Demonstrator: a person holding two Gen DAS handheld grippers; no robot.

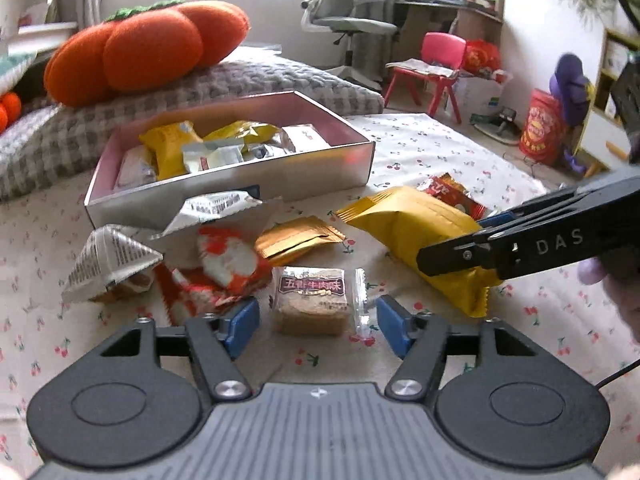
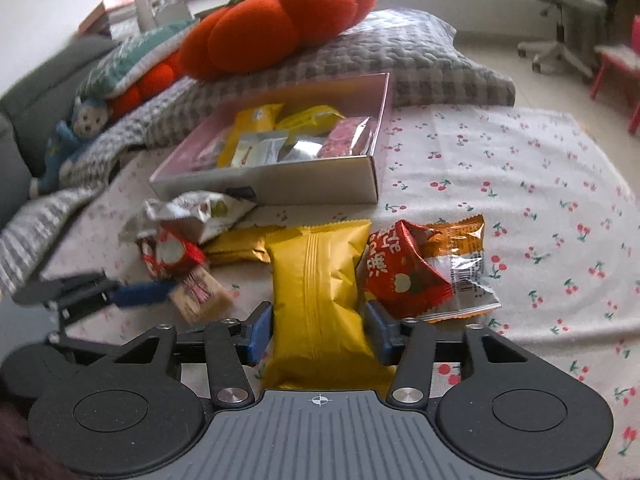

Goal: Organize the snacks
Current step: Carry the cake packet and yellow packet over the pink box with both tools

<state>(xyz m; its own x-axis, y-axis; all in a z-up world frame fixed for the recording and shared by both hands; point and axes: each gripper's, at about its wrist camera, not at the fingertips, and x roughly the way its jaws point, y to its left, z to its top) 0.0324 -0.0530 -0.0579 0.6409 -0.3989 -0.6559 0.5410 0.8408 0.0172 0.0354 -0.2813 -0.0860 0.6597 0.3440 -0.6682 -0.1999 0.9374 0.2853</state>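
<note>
Here the right gripper point(image 2: 316, 330) clamps a crinkly yellow foil packet point(image 2: 316, 280); the left gripper point(image 1: 316, 326) gapes around a square clear-wrapped biscuit point(image 1: 310, 300).

A lived-in home, a bedroom or living room: a cherry-print sheet point(image 1: 440, 148) spread under the snacks, a checked pillow point(image 1: 248, 84) topped by an orange pumpkin cushion point(image 1: 148, 48), a swivel chair point(image 1: 344, 20), a child's red chair point(image 1: 440, 68), and a stuffed toy point(image 2: 76, 136) lying aside.

Soft daylight, fisheye warp (blurry edges)
</note>
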